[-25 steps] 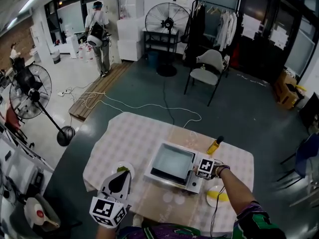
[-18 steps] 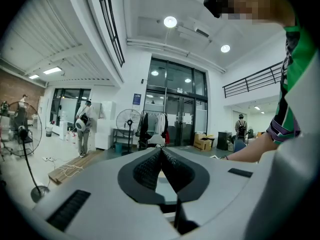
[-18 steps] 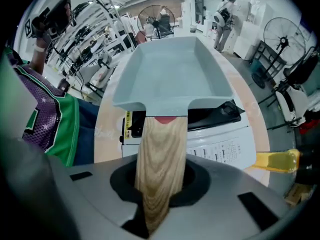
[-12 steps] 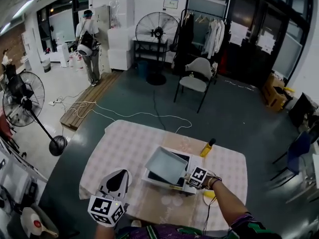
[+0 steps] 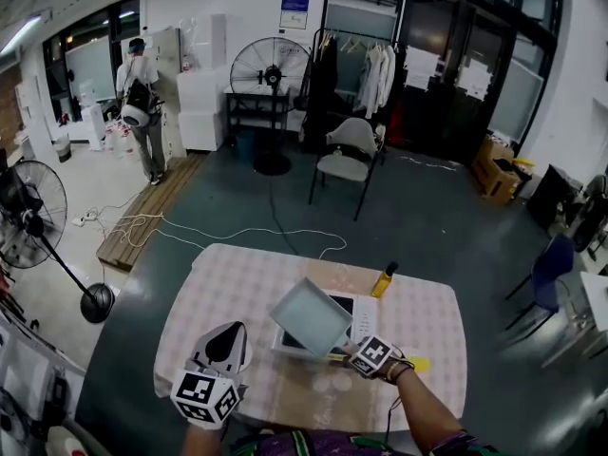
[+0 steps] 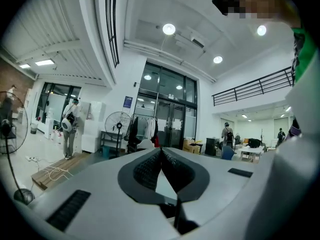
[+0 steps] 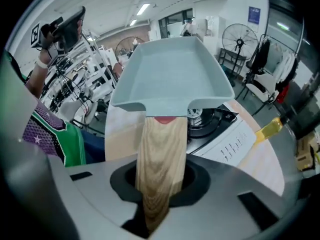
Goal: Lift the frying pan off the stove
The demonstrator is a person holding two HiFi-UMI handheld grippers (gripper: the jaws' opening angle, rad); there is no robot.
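A square grey frying pan (image 5: 310,317) with a wooden handle (image 7: 160,149) hangs tilted above the white stove (image 5: 355,308), clear of it. My right gripper (image 5: 348,352) is shut on that handle and points steeply down. In the right gripper view the pan (image 7: 172,76) fills the middle, and the stove's black burner (image 7: 206,120) shows beneath it. My left gripper (image 5: 226,336) is held level over the table's near left part, well apart from the pan. Its jaws meet at the tips with nothing between them (image 6: 161,151).
The stove stands on a table with a checked cloth (image 5: 228,278). A yellow bottle (image 5: 382,280) stands behind the stove, and a yellow plate (image 5: 419,363) lies at its right. A chair (image 5: 347,155), fans and cables are on the floor beyond.
The pan has risen off the stove and tipped up, moving left and nearer with my right gripper. The left gripper has shifted only slightly.
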